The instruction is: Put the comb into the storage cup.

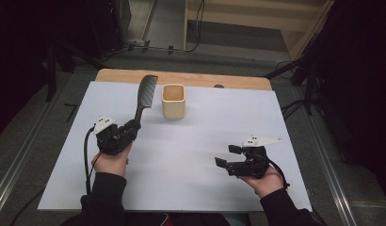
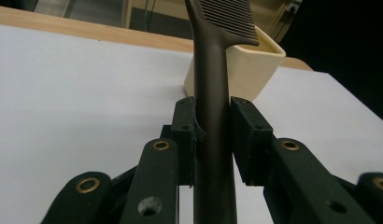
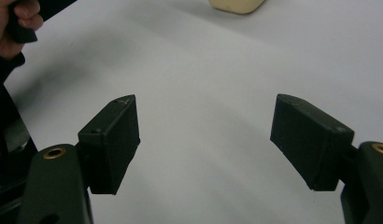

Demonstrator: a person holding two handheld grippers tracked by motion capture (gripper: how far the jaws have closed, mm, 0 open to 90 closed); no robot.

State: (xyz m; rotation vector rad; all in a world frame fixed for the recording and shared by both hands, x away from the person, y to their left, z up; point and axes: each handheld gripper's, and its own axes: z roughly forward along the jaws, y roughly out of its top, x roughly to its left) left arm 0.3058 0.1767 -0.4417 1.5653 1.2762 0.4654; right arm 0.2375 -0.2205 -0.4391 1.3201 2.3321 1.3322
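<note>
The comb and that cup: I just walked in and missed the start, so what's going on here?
A person at the table works a pair of tongs in each hand. The left tongs are shut on the handle of a black comb, holding it raised with its toothed end up, just left of the cream cup. The comb is not in the cup yet. The right tongs are open and hold nothing.
</note>
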